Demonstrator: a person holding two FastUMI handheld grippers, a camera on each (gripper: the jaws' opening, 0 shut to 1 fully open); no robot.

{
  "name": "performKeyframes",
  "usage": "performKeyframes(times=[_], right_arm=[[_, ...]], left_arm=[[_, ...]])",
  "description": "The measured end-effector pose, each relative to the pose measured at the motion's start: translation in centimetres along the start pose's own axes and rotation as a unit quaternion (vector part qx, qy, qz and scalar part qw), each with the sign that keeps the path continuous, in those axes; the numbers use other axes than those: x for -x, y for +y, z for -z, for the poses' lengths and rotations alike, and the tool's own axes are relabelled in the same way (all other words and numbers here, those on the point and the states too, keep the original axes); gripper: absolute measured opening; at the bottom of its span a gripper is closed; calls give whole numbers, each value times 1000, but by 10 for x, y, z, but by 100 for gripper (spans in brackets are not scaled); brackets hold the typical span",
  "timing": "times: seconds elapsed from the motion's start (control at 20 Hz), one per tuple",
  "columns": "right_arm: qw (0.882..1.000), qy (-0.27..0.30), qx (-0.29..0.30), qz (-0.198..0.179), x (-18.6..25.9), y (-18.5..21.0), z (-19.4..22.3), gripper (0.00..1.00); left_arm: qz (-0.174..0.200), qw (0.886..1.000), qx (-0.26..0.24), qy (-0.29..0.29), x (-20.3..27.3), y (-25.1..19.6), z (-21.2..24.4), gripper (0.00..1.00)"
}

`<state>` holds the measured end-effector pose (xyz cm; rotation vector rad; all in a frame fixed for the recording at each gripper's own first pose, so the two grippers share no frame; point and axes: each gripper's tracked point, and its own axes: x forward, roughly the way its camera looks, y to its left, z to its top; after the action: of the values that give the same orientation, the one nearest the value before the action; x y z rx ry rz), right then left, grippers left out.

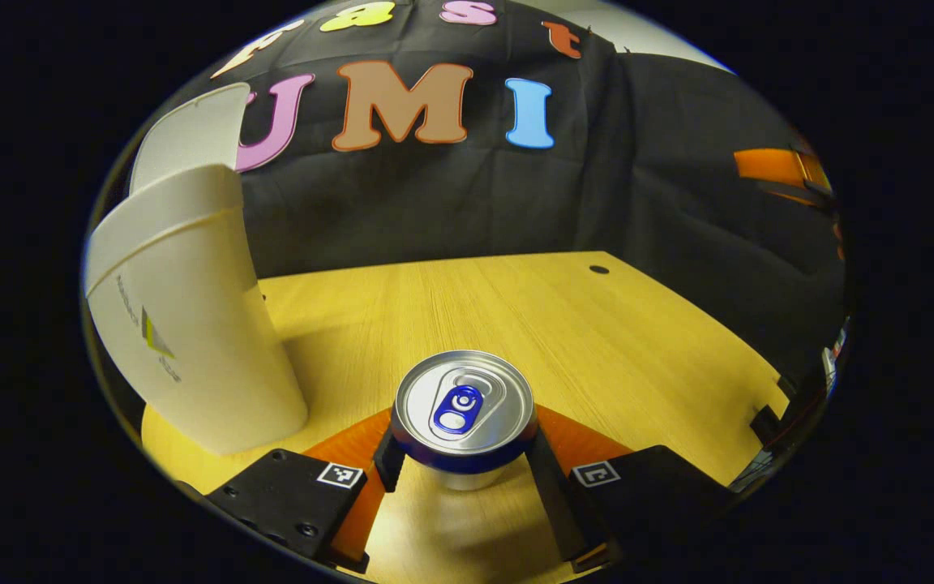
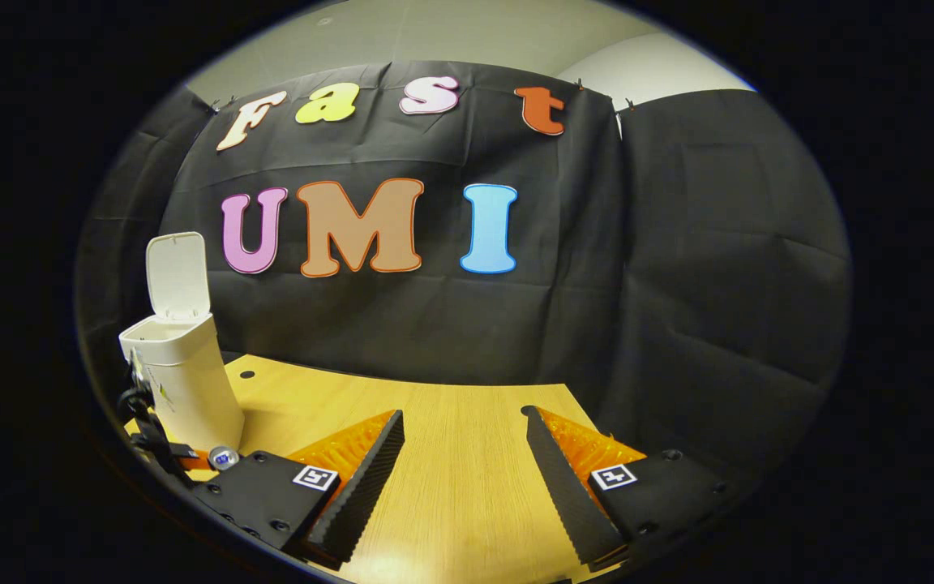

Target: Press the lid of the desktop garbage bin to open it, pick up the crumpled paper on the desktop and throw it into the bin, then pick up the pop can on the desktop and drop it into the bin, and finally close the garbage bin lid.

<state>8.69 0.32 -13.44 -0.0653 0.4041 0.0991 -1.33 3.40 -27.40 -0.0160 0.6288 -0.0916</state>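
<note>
Pop can [image 1: 464, 410] beside open bin [image 1: 191, 324]

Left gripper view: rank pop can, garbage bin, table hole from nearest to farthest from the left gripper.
1. pop can: between the fingers of the left gripper, dead centre.
2. garbage bin: standing to the left, lid up.
3. table hole: near the far edge of the table, right of centre.
</note>
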Motion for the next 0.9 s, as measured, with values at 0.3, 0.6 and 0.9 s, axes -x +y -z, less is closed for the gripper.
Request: performKeyframes(times=[0.3,0.6,0.9], right_arm=[[1000,-8,-10,-11,-2,9,-3,95],[1000,-3,-17,-16,-6,13,2,97],[1000,-4,-23,-15,-9,17,3,97]], left_arm=[[-11,995,-18,-95,12,15,-95,78],[-20,982,-22,-186,32,33,-183,77],[-86,965,-56,-241,49,88,-236,77]])
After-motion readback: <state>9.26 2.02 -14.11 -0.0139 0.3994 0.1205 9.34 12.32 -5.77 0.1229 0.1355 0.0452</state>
